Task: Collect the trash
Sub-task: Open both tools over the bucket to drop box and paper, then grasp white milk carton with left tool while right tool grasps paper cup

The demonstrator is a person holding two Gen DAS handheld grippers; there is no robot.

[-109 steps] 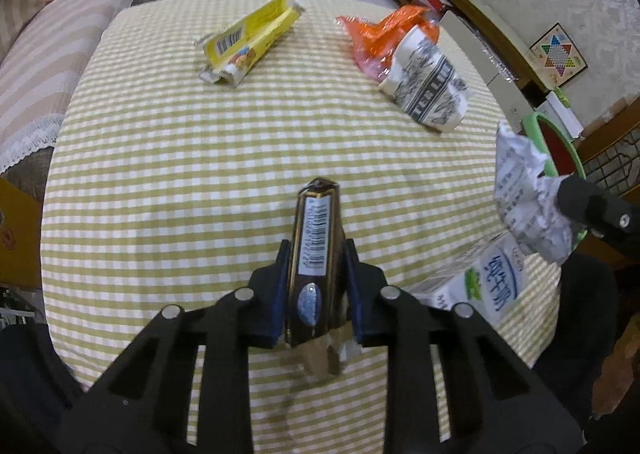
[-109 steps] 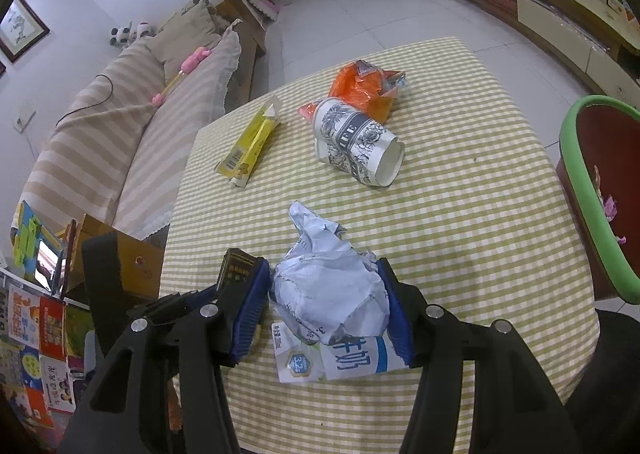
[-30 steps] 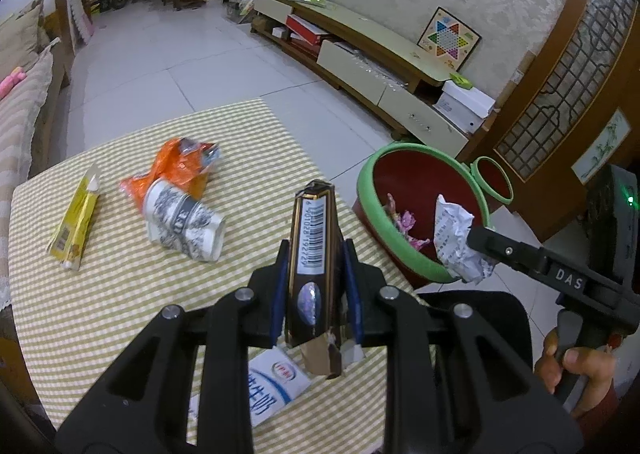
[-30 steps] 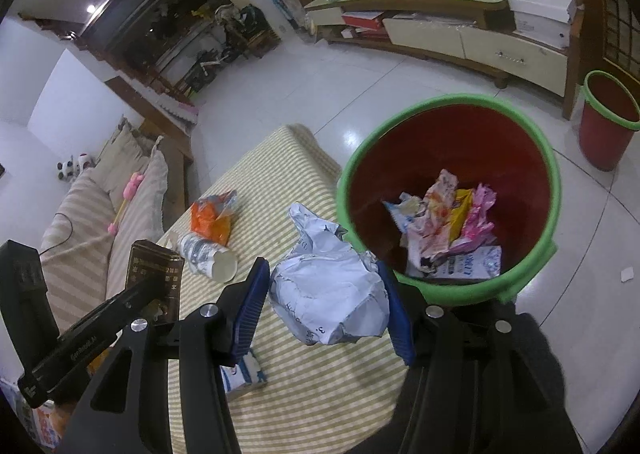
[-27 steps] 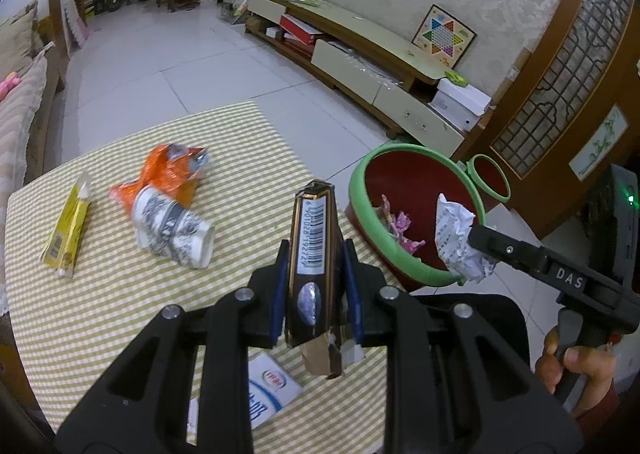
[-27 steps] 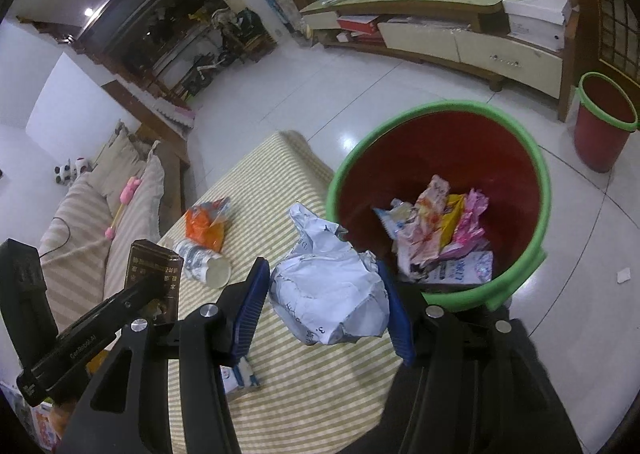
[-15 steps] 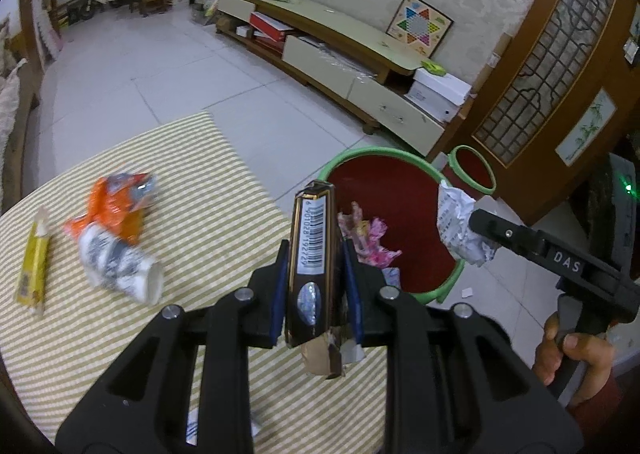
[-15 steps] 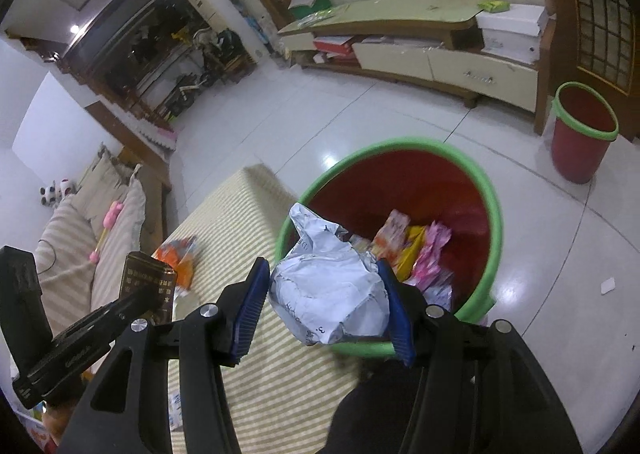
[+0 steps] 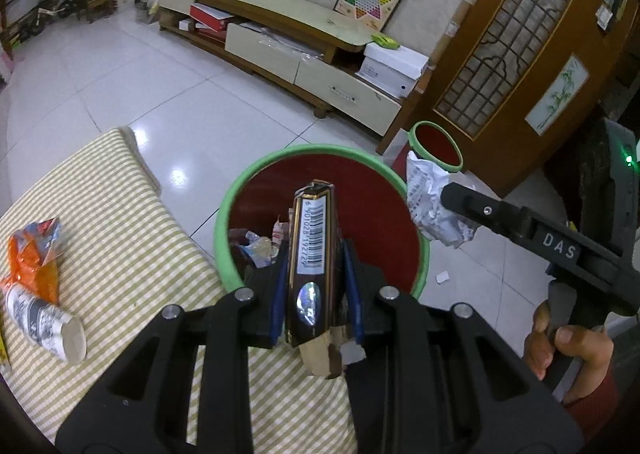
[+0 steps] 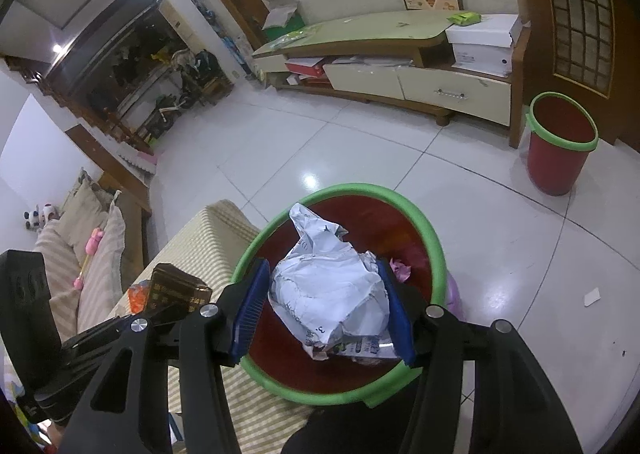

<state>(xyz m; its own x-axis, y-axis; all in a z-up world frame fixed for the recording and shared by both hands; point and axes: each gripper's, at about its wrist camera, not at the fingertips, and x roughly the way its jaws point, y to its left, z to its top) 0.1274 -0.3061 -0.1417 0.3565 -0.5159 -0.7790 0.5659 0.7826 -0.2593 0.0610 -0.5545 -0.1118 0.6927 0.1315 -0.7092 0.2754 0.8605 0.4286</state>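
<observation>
My left gripper (image 9: 316,286) is shut on a dark brown box with a barcode label (image 9: 312,250), held over the near side of the red bin with a green rim (image 9: 304,151). In the right wrist view my right gripper (image 10: 322,312) is shut on a crumpled white paper ball (image 10: 332,286), above the same bin (image 10: 434,238). Several wrappers lie at the bin's bottom (image 9: 258,246). The left wrist view shows the paper ball (image 9: 426,197) over the bin's right rim. The brown box (image 10: 176,292) appears at the left of the right wrist view.
A checked-cloth table (image 9: 104,221) lies left of the bin, with an orange wrapper (image 9: 34,254) and a toppled patterned paper cup (image 9: 44,324) on it. A smaller red bin (image 10: 560,141) stands by the wooden door. A low TV cabinet (image 9: 288,49) runs along the wall. A person's hand (image 9: 568,342) holds the right gripper.
Both grippers have swung away from the table toward the bin; the box and the paper ball now hang over its opening. Neither grip has changed.
</observation>
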